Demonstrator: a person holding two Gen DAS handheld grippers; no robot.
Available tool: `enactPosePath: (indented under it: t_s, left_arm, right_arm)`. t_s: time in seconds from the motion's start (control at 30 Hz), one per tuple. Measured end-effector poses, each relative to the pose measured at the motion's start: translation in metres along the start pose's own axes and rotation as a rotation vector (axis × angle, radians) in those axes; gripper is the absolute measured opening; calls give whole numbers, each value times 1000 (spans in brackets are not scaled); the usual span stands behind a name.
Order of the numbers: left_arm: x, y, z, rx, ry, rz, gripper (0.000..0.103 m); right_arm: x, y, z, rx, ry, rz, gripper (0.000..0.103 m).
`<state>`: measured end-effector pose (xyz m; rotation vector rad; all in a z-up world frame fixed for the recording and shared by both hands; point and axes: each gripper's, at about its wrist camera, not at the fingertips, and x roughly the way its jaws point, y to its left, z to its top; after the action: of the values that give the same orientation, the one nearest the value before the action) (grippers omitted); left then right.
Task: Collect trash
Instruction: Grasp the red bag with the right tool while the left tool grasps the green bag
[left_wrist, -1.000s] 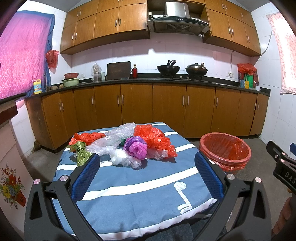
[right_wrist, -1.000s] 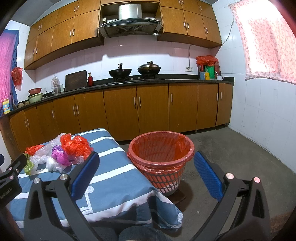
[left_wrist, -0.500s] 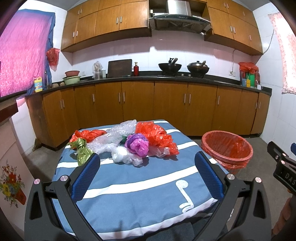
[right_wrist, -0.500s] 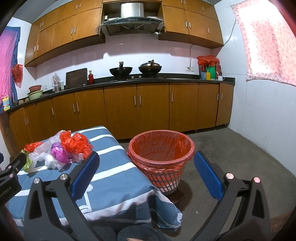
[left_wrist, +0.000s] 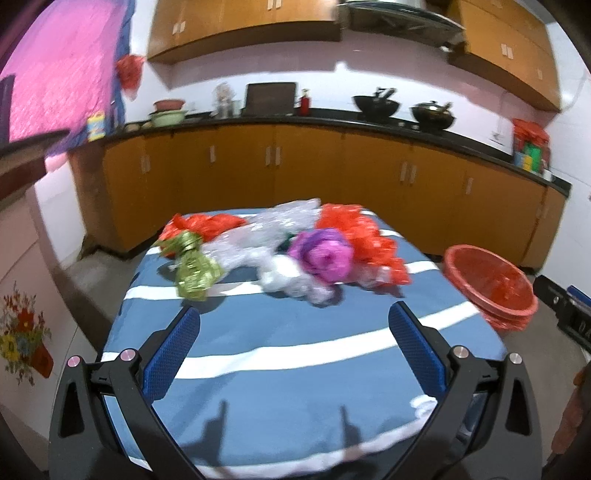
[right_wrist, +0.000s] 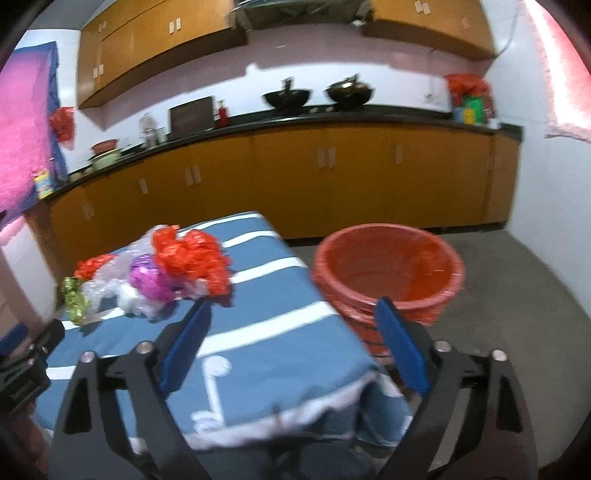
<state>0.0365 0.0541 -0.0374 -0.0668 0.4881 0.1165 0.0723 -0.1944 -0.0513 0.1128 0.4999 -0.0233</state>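
Several crumpled plastic bags (left_wrist: 291, 254) lie heaped at the far end of our blue striped counter (left_wrist: 280, 373); our left tool (left_wrist: 295, 343) hovers short of them, spread wide and empty. Rightward, our right tool (right_wrist: 295, 339) gapes empty between heap and red bin (right_wrist: 388, 273).

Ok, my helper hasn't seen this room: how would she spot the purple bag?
Find the blue striped table before the wooden cabinets. A heap of crumpled plastic lies at its far end. The purple bag sits in front of the big red bag, the only purple, rose-like ball.
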Motion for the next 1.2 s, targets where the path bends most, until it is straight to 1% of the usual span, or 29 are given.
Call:
enactPosePath:
  t_s: [0.13, 0.33, 0.53, 0.63, 0.73, 0.83, 1.03, 1.07, 1.13, 1.17, 1.2]
  left_arm:
    - [11, 26, 8, -32, -8, 57, 101]
    - [35, 61, 25, -32, -37, 156, 101]
    - [59, 95, 33, -55, -23, 223, 101]
    - [66, 108, 33, -78, -13, 236, 101]
    - [72, 117, 31, -88, -7, 231, 101]
    - [78, 116, 29, -74, -3, 226, 101]
    - [91, 109, 28, -41, 12, 206, 101]
    - [93, 109, 28, -37, 13, 204, 101]
    - [98, 107, 28, -31, 16, 197, 101]
    - [101, 107, 29, -31, 18, 195, 101]
    - [103, 107, 29, -31, 21, 194, 101]
  right_arm:
    - [37, 28, 17, -34, 33, 88, 73]
    - [80, 73, 37, -128, 42, 158, 72]
    - [121, 106, 41, -206, 56, 190, 72]
    - [141, 121, 38, -250, 69, 203, 72]
    - [158, 134, 33, -300, 70, 207, 72]
    - [176, 144, 29, -343, 77, 199, 72]
    - [199, 156, 30, -376, 90, 205, 72]
    - [202, 156, 30, -383, 94, 201, 70]
    - [208, 158, 29, -391, 115, 200, 49]
    - [209, 158, 28, -390, 121, 202, 47]
    - [210, 157, 28, -386, 127, 210, 40]
